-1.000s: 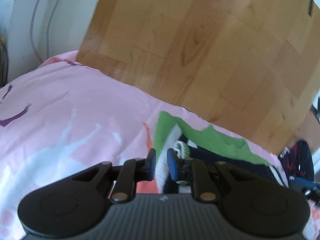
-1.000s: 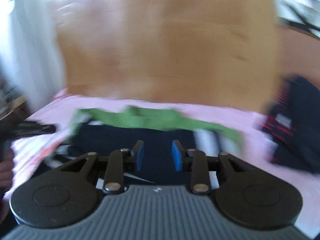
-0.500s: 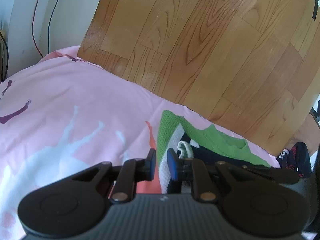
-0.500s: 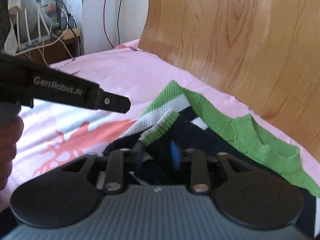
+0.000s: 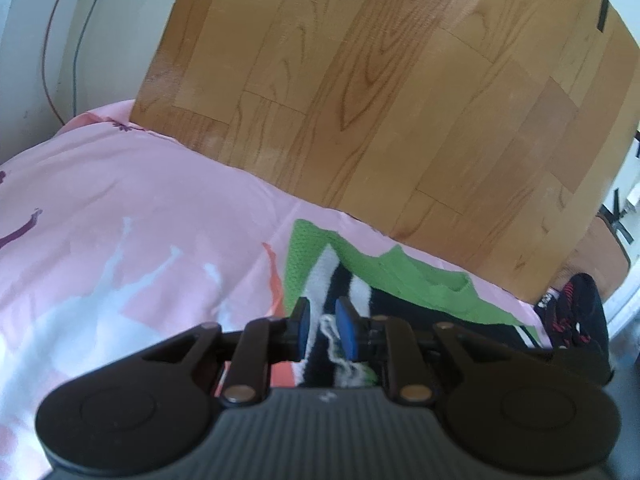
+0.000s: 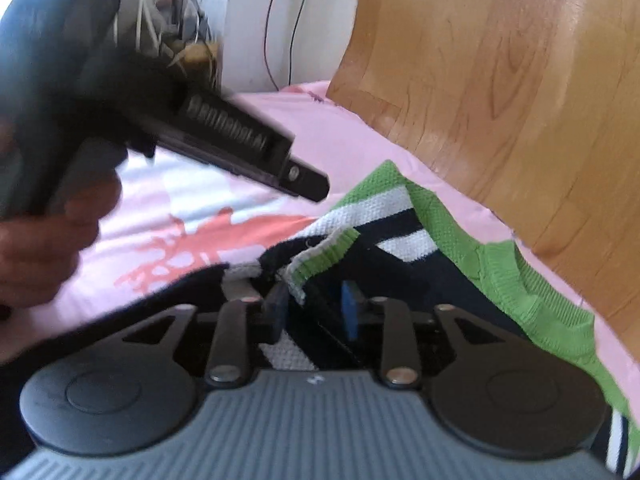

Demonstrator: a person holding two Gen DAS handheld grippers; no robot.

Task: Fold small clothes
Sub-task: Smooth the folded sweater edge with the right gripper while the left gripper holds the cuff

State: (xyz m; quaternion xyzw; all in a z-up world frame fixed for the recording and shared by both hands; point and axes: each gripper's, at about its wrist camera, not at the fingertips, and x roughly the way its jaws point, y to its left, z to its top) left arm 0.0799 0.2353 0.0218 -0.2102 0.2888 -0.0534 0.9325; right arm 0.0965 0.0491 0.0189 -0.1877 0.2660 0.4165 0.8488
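While the small knitted sweater lies spread on the pink bed cover, close under the wooden headboard, the step in hand seems to be the folding-in of its left sleeve part. The left gripper is clenched on the fabric: its blue pads stand almost together, with a strip of white and dark knit and some loose yarn pinched between them, and the green shoulder of the sweater runs forward and to the right of it. The right gripper is above the dark body of the sweater, and its jaws are opening at this moment; the green and white sleeve cuff sits just ahead of its left finger, and the dark knit lies between the two fingers, but the picture is blurred there, so I cannot say surely whether the pads press on anything; it looks released. To the left of the right gripper and higher, the body of the left one and the hand which carries it are seen. A second dark garment with red marks waits far to the right of the left gripper. For the next move I judge that the right gripper must settle on the cuff or on the sleeve edge and close firmly, then both should carry the fabric together over the body, keeping the knit flat, because this loose knit will stretch and wrinkle easily.
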